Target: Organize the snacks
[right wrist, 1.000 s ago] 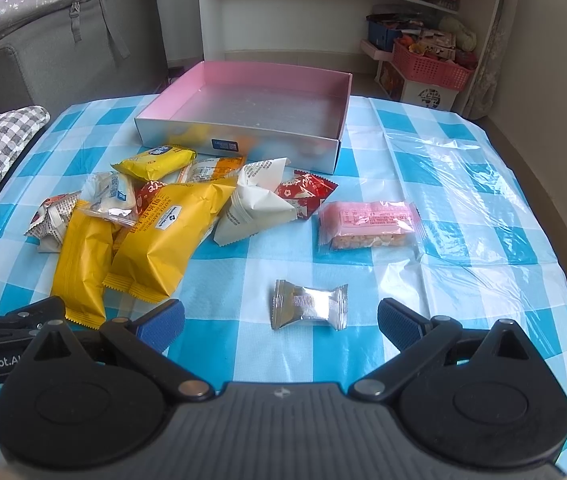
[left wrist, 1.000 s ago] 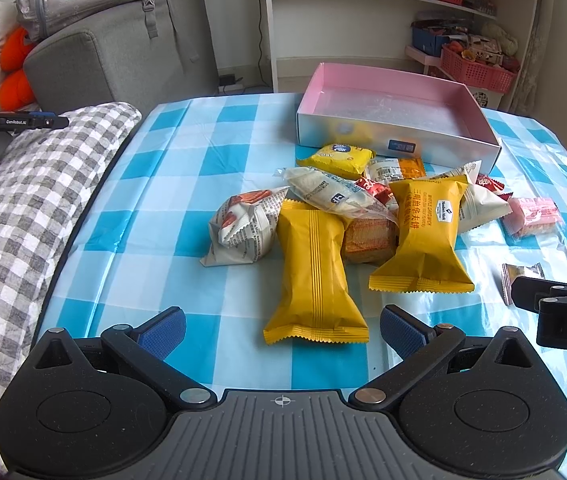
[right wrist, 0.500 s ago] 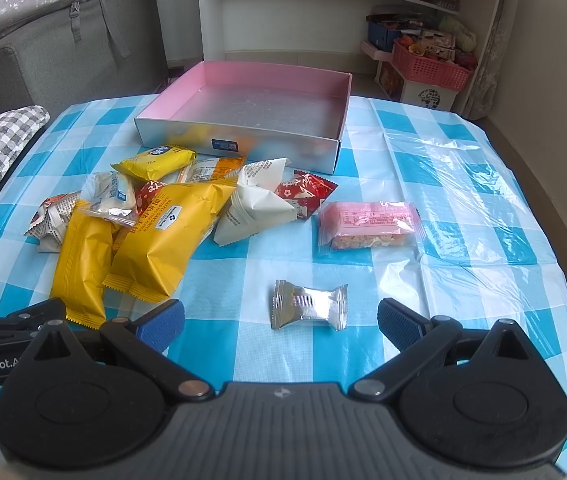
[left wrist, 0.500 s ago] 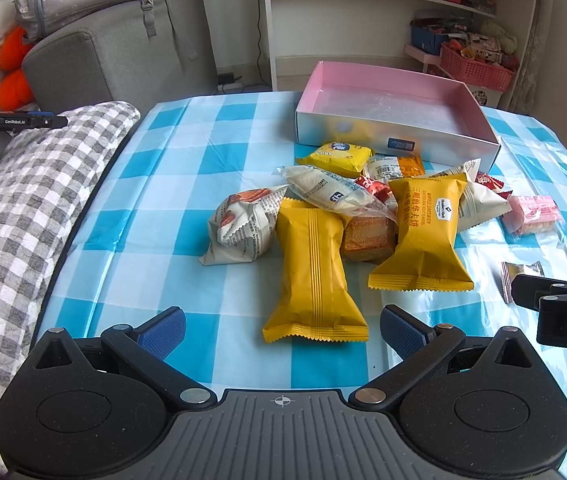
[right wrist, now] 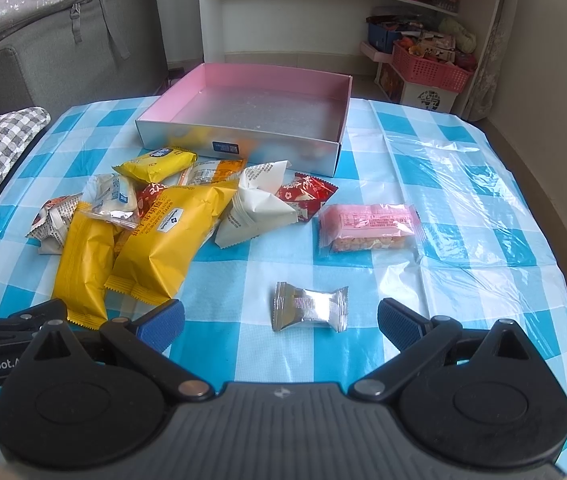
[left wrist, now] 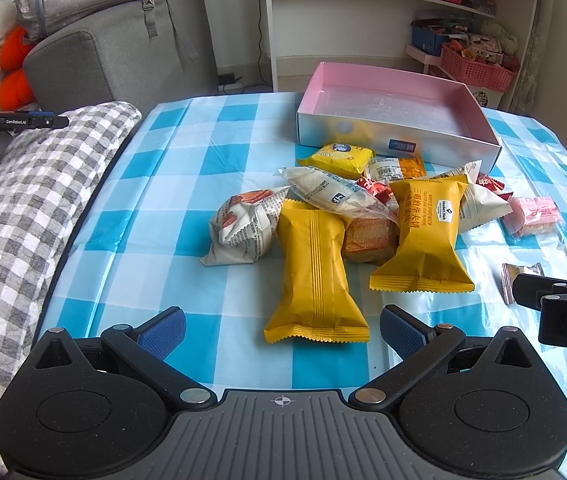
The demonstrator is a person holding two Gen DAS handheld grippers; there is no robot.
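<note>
Nothing has moved since the earlier frames: both grippers hover at the near table edge, snacks untouched.

Left gripper [left wrist: 281, 326] is wide open and empty, with the plain yellow pack [left wrist: 314, 276] lying lengthwise between its pads, just ahead. Right gripper [right wrist: 280, 320] is equally wide and empty, lined up on the foil candy [right wrist: 310, 307], which sits alone on the cloth [right wrist: 463, 216].

The other snacks sit in a pile mid-table: labelled yellow pack [right wrist: 167, 236], white pack [right wrist: 255, 210], red packet [right wrist: 307, 196], with the pink bar [right wrist: 367, 226] off to the right. The box [right wrist: 243, 114] sits behind them, empty and open. Nothing is sorted yet.

Risks from here:
- The candy is small and flat. Pads closing on it may pinch the plastic cloth too and drag it, shifting everything.
- Foil is slick, so a grip on a twisted end could let it slip out mid-carry.
- The plain yellow pack's far end tucks under the clear-wrapped snack [left wrist: 331, 194]; lifting it could tumble the pile.
- The grippers are close side by side, so simultaneous reaches toward the box could clash.
</note>
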